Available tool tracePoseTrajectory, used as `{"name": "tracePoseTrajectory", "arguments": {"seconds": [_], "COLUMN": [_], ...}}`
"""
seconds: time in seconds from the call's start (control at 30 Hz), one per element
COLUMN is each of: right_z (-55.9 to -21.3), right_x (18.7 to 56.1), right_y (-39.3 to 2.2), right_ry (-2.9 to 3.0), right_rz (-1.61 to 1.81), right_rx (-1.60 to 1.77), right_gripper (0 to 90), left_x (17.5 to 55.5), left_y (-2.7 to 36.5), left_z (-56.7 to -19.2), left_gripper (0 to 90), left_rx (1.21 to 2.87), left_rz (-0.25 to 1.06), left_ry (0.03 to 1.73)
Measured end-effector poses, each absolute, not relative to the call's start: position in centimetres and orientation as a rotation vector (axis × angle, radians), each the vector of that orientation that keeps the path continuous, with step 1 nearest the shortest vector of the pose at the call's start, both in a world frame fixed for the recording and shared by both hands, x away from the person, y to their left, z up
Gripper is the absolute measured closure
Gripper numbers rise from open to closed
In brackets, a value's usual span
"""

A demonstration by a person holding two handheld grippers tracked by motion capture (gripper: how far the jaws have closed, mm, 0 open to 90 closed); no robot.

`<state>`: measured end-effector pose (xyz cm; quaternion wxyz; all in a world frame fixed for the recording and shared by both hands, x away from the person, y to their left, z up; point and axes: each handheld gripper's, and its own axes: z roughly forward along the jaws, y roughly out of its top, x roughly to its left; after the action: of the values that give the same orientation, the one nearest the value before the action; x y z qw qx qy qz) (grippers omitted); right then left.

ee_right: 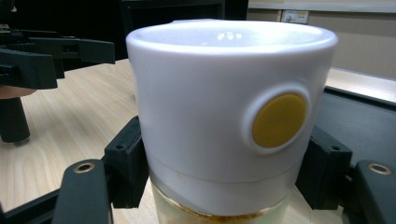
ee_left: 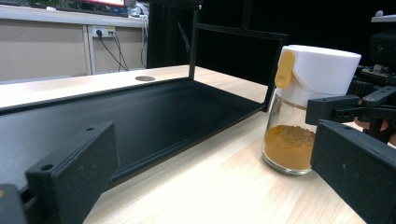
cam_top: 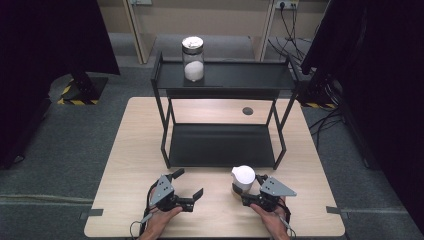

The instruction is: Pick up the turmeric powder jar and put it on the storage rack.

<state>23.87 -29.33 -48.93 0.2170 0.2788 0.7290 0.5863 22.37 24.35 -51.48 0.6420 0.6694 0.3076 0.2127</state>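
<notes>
Left of the black rack's (cam_top: 222, 142) front edge, the left tool (cam_top: 190, 186) rests on the worktop (cam_top: 125, 165) with its jaws spread wide and nothing between them. Right of it, just before the rack's front right corner, the spice jar (cam_top: 243, 178) with white cap and orange powder stands upright on the worktop. The right tool (cam_top: 246, 189) has its pads clamped on the jar's sides.
</notes>
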Motion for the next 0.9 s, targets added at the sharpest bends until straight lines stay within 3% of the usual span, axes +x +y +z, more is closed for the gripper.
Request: {"name": "tracePoseTrajectory", "arguments": {"seconds": [0.9], "right_z": [-45.9], "right_x": [23.2], "right_y": [-29.7], "right_ry": [1.965], "right_rz": [1.665], "right_rx": [0.753], "right_gripper": [30.9], "left_x": [22.4], "left_y": [24.4], "left_z": [-51.5], "left_gripper": [0.6], "left_rx": [1.524], "left_rz": [0.493], "left_ry": [0.705]}}
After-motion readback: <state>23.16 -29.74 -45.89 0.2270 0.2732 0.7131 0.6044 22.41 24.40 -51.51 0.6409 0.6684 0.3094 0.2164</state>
